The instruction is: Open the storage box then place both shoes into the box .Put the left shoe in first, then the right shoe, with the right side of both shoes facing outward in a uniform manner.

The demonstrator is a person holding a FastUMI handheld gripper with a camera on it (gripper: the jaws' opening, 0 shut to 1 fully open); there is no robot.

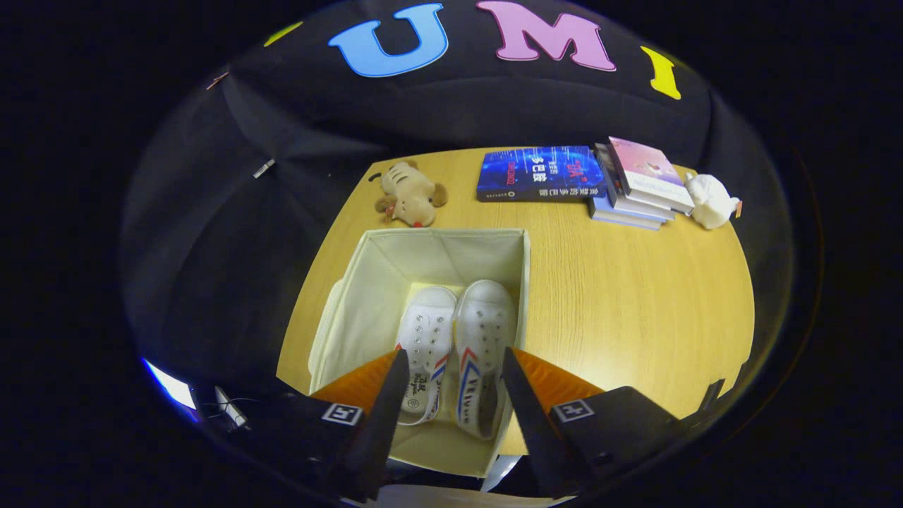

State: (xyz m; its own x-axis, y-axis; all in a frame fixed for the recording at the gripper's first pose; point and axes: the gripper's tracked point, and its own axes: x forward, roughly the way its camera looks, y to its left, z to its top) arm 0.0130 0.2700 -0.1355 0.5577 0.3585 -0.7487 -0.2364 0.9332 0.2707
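A cream fabric storage box (367, 282) stands open on the wooden table (635, 303). Inside it two white canvas shoes lie side by side, toes pointing away from me: one shoe (425, 339) on the left and one shoe (485, 331) on the right, both with red and blue stripes on their sides. My gripper (455, 356) hovers above the box with its fingers open, spread wider than the pair of shoes. Nothing is held between the fingers, and both shoes rest on the box floor below them.
A plush tiger toy (409, 194) lies beyond the box. A blue book (540, 173) and a stack of books (638, 187) sit at the far side of the table, with a white plush toy (712, 200) beside the stack.
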